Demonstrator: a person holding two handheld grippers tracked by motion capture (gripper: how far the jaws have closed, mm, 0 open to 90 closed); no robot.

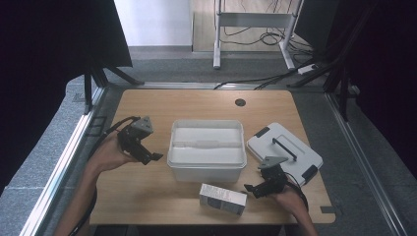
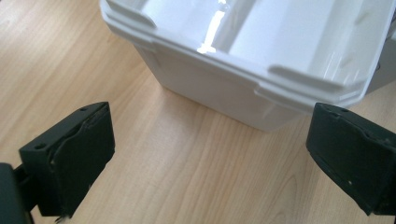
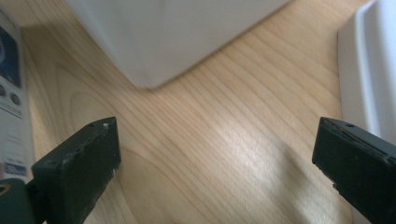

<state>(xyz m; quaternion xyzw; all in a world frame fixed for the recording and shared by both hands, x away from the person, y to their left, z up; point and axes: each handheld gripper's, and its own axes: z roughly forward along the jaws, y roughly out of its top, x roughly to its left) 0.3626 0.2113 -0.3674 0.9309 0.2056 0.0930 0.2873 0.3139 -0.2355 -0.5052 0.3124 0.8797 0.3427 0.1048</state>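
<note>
While the right gripper [image 1: 252,189] hangs wide open and empty, the small white-and-blue printed carton [image 1: 222,198] lies just left of it (untouched); an off-centre closure could skid it against the white plastic bin [image 1: 206,164].

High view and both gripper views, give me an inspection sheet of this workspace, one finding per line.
Surface: wooden table, bare wood between items, a round cable hole near the far edge.
Job's things: open white bin at the centre, nothing seen inside; its lid with black handle and clips lies flat to its right; small printed box lies in front of the bin.
Clutter: nothing seen.
Grippers: left gripper open, left of the bin, holding nothing; right gripper open, between the printed box and the lid, holding nothing.
Cables: a black cable trails from the left gripper; loose cables on the floor beyond the table.
Surroundings: grey floor, white desk frame, dark curtains.
</note>
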